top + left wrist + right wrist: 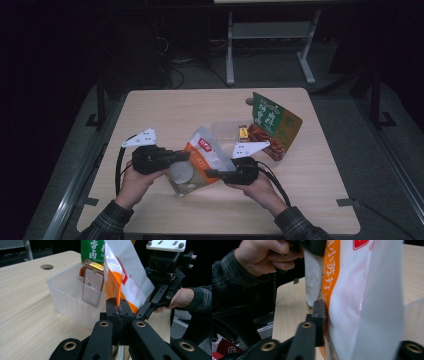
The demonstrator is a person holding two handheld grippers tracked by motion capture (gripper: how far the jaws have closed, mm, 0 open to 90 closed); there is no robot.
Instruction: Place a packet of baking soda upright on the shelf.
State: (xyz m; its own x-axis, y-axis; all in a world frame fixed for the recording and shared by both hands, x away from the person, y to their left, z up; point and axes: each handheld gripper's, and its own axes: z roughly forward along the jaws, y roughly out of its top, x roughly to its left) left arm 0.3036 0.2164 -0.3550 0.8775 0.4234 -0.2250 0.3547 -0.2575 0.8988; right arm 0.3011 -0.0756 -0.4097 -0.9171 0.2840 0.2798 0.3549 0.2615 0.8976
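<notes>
An orange and white snack bag (200, 160) hangs over the near middle of the table, held between both grippers. My left gripper (182, 156) is shut on the bag's left edge; in the left gripper view its jaws (119, 307) pinch the orange edge of the bag (130, 277). My right gripper (210, 173) is shut on the bag's lower right side. In the right gripper view one finger (319, 315) presses flat against the bag (352, 302), and the other is hidden behind it.
A clear plastic box (225, 127) stands behind the bag, with a small packet (92, 282) upright inside it. A green and red snack packet (272, 122) leans at its right. The wooden table (165, 110) has a round hole (46, 266) near the far edge.
</notes>
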